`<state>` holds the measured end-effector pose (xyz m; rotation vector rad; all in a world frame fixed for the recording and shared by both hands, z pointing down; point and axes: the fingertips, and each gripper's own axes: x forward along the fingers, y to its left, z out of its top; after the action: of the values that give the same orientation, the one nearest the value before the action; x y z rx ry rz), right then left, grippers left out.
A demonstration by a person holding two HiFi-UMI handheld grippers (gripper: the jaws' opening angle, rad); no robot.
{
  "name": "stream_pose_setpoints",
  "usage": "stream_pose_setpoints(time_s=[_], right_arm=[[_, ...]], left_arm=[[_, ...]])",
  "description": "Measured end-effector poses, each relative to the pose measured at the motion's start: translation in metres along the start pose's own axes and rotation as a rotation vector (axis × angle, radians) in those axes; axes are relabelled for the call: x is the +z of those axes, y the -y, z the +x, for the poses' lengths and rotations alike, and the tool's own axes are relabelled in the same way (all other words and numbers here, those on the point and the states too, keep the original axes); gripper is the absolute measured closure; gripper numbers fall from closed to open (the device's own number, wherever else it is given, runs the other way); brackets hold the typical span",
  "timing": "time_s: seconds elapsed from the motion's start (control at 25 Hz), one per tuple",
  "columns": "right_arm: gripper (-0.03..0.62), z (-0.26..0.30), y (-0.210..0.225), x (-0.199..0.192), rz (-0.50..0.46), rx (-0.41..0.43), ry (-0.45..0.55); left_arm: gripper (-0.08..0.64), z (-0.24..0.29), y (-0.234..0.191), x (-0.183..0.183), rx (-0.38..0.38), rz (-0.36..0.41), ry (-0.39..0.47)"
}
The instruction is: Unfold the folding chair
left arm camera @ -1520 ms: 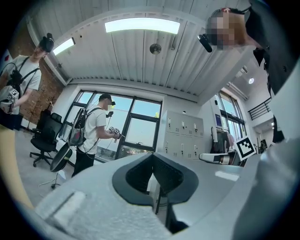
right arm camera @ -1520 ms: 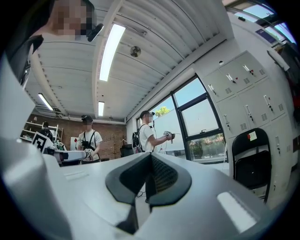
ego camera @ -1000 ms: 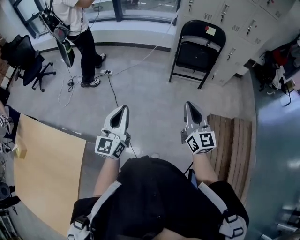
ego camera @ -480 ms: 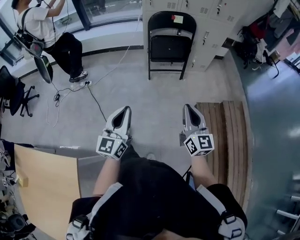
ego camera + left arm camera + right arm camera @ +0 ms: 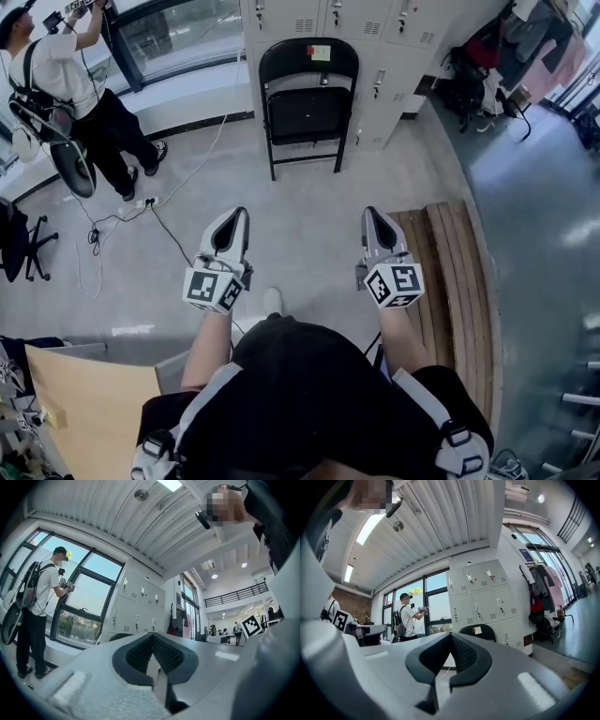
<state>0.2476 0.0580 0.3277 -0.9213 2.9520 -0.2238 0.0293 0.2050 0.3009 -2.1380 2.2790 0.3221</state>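
Note:
A black folding chair point(image 5: 307, 101) stands folded against the grey lockers point(image 5: 375, 56) at the top of the head view, straight ahead, with a small label on its backrest. Its rounded back point(image 5: 480, 631) shows in the right gripper view over the jaws. My left gripper point(image 5: 236, 214) and right gripper point(image 5: 371, 214) are held side by side over the floor, well short of the chair, both pointing at it. Both are shut with nothing between the jaws. In the left gripper view only a sliver of the chair point(image 5: 115, 637) peeks above the jaws.
A person point(image 5: 70, 94) with a backpack stands at the windows to the left, cables point(image 5: 159, 220) trailing over the floor. A wooden slatted platform point(image 5: 459, 281) lies on the right. A light wooden tabletop point(image 5: 84, 403) is at lower left. Clothes and bags point(image 5: 478, 66) hang right of the lockers.
The view has swung so the chair went from upper right to straight ahead and nearer. Both grippers stayed shut and side by side, carried along with me. The tabletop slid toward the lower left.

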Motion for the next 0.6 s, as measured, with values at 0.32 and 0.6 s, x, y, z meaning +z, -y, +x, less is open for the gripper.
stream_pose_setpoints(time_s=[0.32, 0.6], right_arm=[[0.588, 0.074, 0.007, 0.000, 0.009, -0.057, 0.000], [0.588, 0.152, 0.006, 0.000, 0.002, -0.072, -0.022]], left_arm=[[0.557, 0.045, -0.061, -0.005, -0.022, -0.011, -0.016], [0.557, 0.083, -0.124, -0.004, -0.028, -0.019, -0.019]])
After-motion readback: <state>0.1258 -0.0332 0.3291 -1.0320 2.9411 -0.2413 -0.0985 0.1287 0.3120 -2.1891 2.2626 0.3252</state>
